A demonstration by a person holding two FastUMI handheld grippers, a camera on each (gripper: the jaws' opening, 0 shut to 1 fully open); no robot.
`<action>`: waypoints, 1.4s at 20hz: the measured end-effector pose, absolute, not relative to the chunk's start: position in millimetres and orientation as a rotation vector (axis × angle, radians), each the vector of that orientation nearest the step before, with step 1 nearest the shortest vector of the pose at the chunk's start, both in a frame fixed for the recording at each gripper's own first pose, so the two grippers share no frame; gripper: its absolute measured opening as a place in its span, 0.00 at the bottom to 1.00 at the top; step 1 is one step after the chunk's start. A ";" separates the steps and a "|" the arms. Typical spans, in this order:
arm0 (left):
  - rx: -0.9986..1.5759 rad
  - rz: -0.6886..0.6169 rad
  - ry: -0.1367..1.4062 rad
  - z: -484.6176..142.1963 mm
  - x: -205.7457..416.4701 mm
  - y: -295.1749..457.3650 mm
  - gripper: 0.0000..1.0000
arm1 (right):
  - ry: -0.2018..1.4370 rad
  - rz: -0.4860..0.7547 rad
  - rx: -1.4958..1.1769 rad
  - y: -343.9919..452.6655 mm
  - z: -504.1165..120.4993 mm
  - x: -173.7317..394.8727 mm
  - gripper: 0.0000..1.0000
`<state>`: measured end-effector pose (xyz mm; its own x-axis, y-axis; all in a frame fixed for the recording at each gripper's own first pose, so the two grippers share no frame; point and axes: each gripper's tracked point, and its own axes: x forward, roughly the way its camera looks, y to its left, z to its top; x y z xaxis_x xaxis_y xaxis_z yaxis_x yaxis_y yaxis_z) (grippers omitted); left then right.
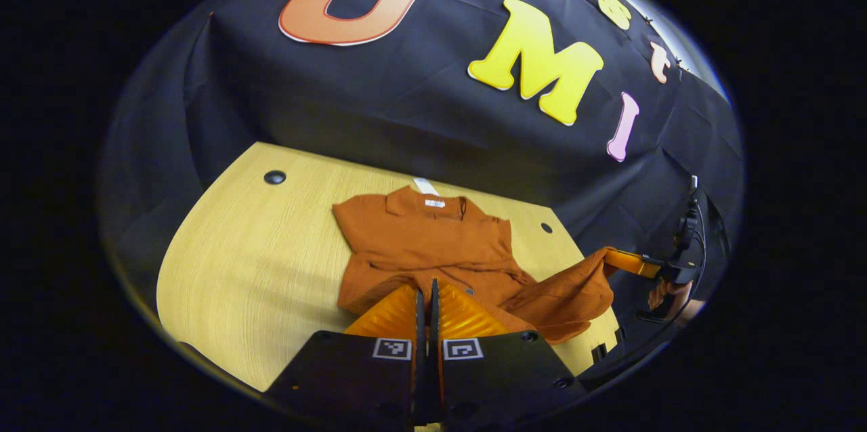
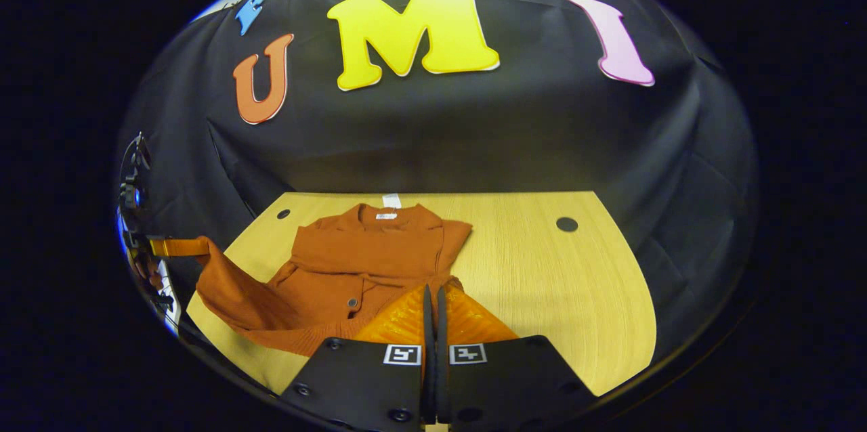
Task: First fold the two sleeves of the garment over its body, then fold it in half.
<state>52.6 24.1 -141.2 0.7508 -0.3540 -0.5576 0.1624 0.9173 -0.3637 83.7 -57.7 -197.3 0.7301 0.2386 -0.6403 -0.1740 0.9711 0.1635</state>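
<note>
table (image 1: 237,249) of pale wood carries the rust-orange garment (image 1: 433,242), collar toward the booth wall, sleeves folded over its body. left gripper (image 1: 425,296) and right gripper (image 2: 433,296) each pinch a near hem corner, jaws closed on the garment, both corners lifted off the table.

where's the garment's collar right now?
The collar lies flat at the far edge of the garment, toward the booth wall, on the wooden table. In the right gripper view it sits between the table's two dark holes, nearer the left one.
</note>
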 end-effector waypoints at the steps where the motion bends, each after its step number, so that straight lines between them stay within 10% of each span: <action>1: -0.325 -0.287 0.654 -132.1 71.1 23.6 0.03 | 0.710 0.237 0.098 -50.8 -194.3 100.1 0.00; 14: -0.394 -0.188 0.590 -129.9 315.0 33.3 0.03 | 0.552 0.229 0.013 -17.3 -209.0 330.0 0.00; 28: -0.209 0.024 0.586 -261.9 401.3 39.9 0.10 | 0.671 0.162 -0.050 -15.6 -360.6 383.1 0.08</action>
<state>401.3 39.9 -261.9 0.8335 -0.0368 -0.5513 -0.0818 0.9786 -0.1890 383.1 -15.6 -360.6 0.7714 0.1332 -0.6223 -0.1654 0.9862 0.0060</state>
